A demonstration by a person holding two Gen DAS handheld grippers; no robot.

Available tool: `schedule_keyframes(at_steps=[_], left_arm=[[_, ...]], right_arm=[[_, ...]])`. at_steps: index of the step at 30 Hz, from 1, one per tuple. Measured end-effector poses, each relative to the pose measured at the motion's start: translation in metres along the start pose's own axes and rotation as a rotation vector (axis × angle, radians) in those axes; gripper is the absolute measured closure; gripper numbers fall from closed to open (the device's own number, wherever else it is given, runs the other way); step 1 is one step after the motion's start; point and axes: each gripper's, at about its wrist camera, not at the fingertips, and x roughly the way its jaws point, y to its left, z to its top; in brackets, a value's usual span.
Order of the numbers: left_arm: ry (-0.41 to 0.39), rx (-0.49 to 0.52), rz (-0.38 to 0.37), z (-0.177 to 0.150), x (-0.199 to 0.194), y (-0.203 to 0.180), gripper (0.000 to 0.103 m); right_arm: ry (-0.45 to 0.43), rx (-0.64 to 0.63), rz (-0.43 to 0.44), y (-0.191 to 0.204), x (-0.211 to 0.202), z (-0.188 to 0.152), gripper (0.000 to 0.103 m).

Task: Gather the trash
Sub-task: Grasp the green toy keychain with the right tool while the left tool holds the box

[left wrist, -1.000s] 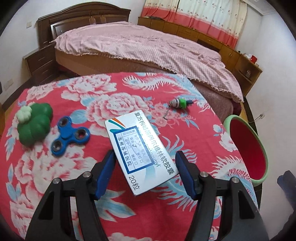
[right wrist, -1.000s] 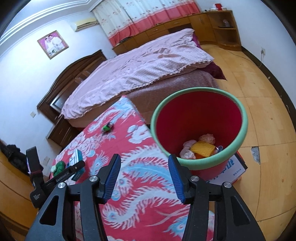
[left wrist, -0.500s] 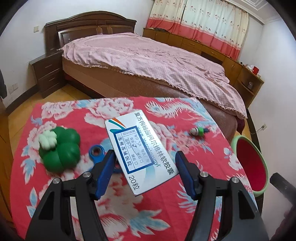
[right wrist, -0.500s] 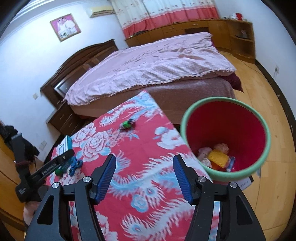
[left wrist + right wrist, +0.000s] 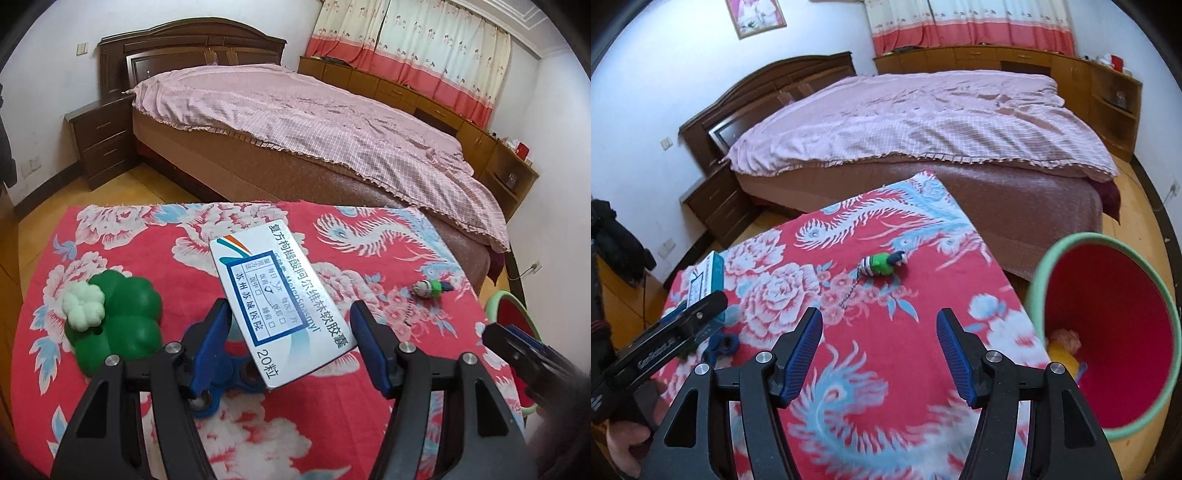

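My left gripper is shut on a white and blue medicine box and holds it lifted above the red floral table. The box also shows in the right wrist view, held up at the table's left. My right gripper is open and empty over the table's right part. The red bin with a green rim stands beside the table's right edge, with some trash at its bottom.
A green clover toy, a blue fidget spinner and a small green keychain figure lie on the table. A bed with a pink cover stands beyond the table. A nightstand is at the far left.
My left gripper has lifted the medicine box off the table and pulled back. My right gripper has swung left from the bin towards the table.
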Motion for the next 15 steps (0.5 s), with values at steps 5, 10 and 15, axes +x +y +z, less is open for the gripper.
schedule_keyframes(at_steps=[5, 10, 15], left_arm=[[0.002, 0.004, 0.02, 0.004, 0.009, 0.003, 0.036], [0.014, -0.009, 0.015, 0.004, 0.015, 0.01, 0.036], [0.025, -0.021, 0.01, 0.004, 0.019, 0.014, 0.036]], right_arm=[[0.034, -0.025, -0.02, 0.008, 0.037, 0.011, 0.037], [0.054, -0.067, -0.064, 0.013, 0.064, 0.017, 0.037], [0.065, -0.087, -0.092, 0.013, 0.081, 0.023, 0.037]])
